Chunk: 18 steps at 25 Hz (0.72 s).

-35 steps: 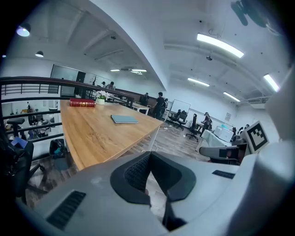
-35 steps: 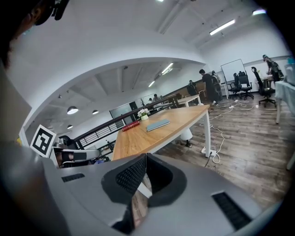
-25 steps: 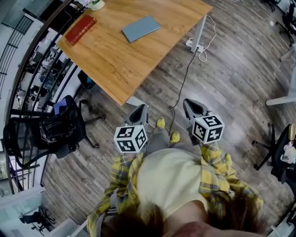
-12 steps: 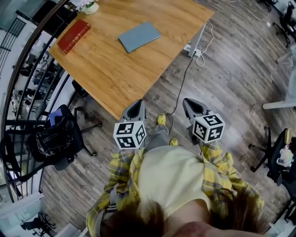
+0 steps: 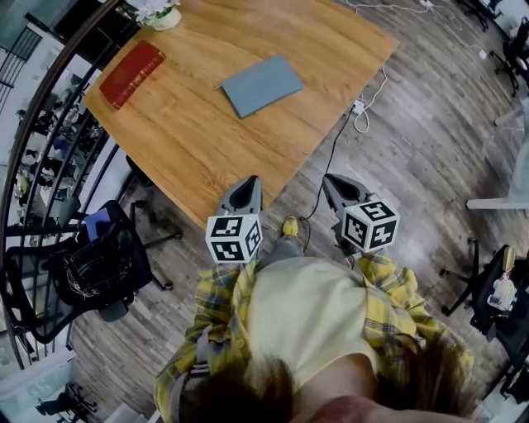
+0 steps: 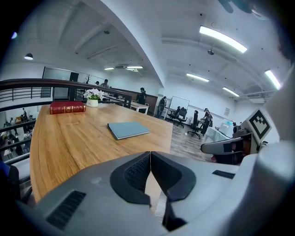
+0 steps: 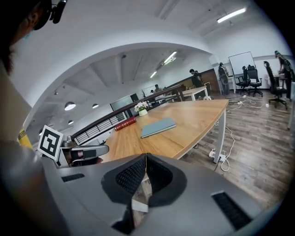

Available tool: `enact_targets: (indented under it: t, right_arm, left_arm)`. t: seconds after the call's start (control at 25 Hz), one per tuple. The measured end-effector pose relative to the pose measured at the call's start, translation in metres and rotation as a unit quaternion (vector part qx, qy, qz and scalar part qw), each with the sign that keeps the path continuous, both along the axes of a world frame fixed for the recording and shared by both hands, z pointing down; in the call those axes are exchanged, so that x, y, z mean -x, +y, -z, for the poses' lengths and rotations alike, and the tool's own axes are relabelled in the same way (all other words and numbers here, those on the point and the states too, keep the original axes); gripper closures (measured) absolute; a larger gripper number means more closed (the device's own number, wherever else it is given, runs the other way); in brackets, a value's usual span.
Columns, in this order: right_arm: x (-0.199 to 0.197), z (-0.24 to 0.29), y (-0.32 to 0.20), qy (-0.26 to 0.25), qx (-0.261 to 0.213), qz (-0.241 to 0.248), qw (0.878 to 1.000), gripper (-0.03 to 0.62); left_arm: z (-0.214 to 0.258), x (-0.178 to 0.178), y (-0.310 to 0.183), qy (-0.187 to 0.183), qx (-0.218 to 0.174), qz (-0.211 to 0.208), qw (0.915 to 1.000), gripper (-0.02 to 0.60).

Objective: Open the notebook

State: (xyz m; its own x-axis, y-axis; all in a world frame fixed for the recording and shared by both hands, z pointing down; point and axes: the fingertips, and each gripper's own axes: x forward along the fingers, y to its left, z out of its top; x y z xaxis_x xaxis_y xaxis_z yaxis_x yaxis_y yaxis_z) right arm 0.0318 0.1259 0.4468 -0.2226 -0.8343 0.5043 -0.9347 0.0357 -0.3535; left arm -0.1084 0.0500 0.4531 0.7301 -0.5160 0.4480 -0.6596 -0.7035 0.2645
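A closed grey-blue notebook lies flat on the wooden table, near its middle; it also shows in the left gripper view as the notebook and in the right gripper view as the notebook. My left gripper hangs at the table's near edge, its jaws shut with nothing between them. My right gripper is over the floor just off the table's corner, also shut and empty. Both point toward the table and are well short of the notebook.
A red book lies at the table's far left, with a flower pot beyond it. A black office chair with a bag stands to the left. A power strip and cables lie on the floor by the table leg.
Both grippers and the person have come closer to the table; the left gripper now reaches its near edge. Jaws stayed shut.
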Motion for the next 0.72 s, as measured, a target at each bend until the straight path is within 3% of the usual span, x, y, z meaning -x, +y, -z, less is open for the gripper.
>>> enact_targets:
  t: [0.2, 0.44, 0.72]
  right_arm:
    - [0.0, 0.001, -0.033, 0.006, 0.004, 0.0, 1.0, 0.528]
    - [-0.004, 0.0, -0.055, 0.014, 0.016, 0.002, 1.0, 0.528]
    - [-0.02, -0.002, -0.088, 0.023, 0.015, 0.012, 1.0, 0.528]
  left_arm:
    - [-0.006, -0.005, -0.032, 0.009, 0.015, -0.015, 0.9997, 0.572]
    - [-0.012, -0.019, -0.05, -0.005, 0.016, -0.05, 0.9986, 0.572]
    - [-0.018, -0.032, -0.065, -0.015, 0.016, -0.059, 0.998, 0.572]
